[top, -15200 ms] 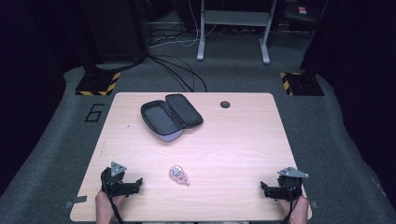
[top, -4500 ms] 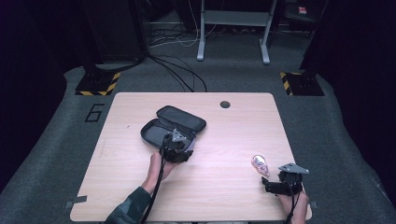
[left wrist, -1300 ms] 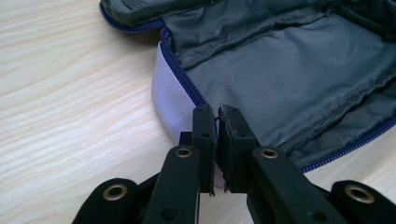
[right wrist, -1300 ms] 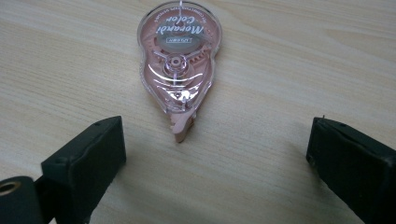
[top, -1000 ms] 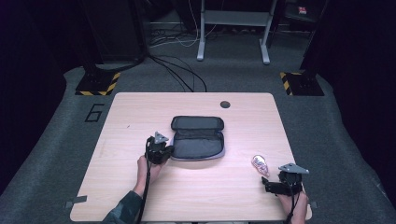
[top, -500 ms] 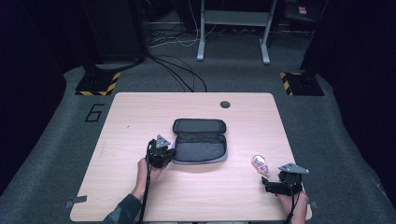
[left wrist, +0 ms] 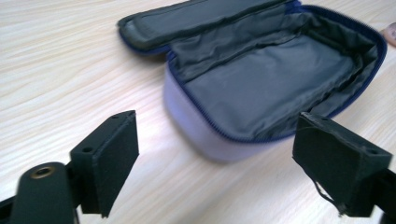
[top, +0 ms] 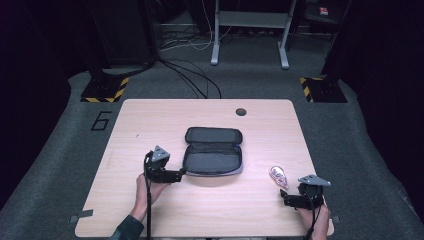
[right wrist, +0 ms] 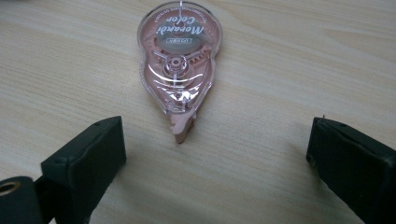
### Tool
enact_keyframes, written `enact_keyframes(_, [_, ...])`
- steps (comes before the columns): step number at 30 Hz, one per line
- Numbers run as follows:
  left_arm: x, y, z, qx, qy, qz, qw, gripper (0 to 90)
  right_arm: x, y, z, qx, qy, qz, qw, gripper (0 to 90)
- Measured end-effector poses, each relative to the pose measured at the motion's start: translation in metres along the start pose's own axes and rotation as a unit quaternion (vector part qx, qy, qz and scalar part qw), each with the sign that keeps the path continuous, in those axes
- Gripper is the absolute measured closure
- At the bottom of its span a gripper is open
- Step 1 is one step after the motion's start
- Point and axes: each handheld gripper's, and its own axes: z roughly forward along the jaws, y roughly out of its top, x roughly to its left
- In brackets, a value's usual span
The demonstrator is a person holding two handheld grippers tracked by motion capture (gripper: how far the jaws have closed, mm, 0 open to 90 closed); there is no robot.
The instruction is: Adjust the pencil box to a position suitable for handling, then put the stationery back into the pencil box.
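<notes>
Correction tape roller (right wrist: 180,70), clear pink shell: "Morandi Color" printed on the round end at 12 o'clock, upside down in the right gripper view; small label line beneath it too fine to read. Floor mat (top: 65,150) at 9 o'clock of the table (top: 150,115): large number "6" (top: 101,120).

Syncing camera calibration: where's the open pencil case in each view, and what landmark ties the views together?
High view: pencil case lies open at table centre, just right of the left gripper.
Left gripper view: it spans the upper middle and right, beyond the open jaws, which have just been opening, nothing between them.
Right gripper view: the frame holds the pink correction tape instead.
Shared landmark: the light wood table.
</notes>
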Motion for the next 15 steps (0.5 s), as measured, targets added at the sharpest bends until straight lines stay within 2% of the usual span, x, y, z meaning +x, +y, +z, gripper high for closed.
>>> enact_keyframes(4, [0.012, -0.011, -0.011, 0.015, 0.018, 0.008, 0.9997, 10.6, 0.000, 0.000, 0.000, 0.002, -0.002, 0.000, 1.0000, 4.2])
enact_keyframes(8, [0.023, -0.027, -0.019, 0.020, 0.033, -0.012, 0.9992, 7.0, 0.000, 0.000, 0.000, 0.002, -0.001, 0.000, 1.0000, 4.2])
enact_keyframes(11, [0.026, -0.041, -0.023, 0.035, 0.051, -0.010, 0.9981, 4.4, 0.001, 0.000, 0.000, 0.001, -0.002, 0.000, 1.0000, 4.2])
enact_keyframes(15, [0.029, -0.057, -0.024, 0.045, 0.060, -0.017, 0.9970, 2.2, 0.001, 0.000, 0.000, 0.001, -0.002, -0.001, 1.0000, 4.1])
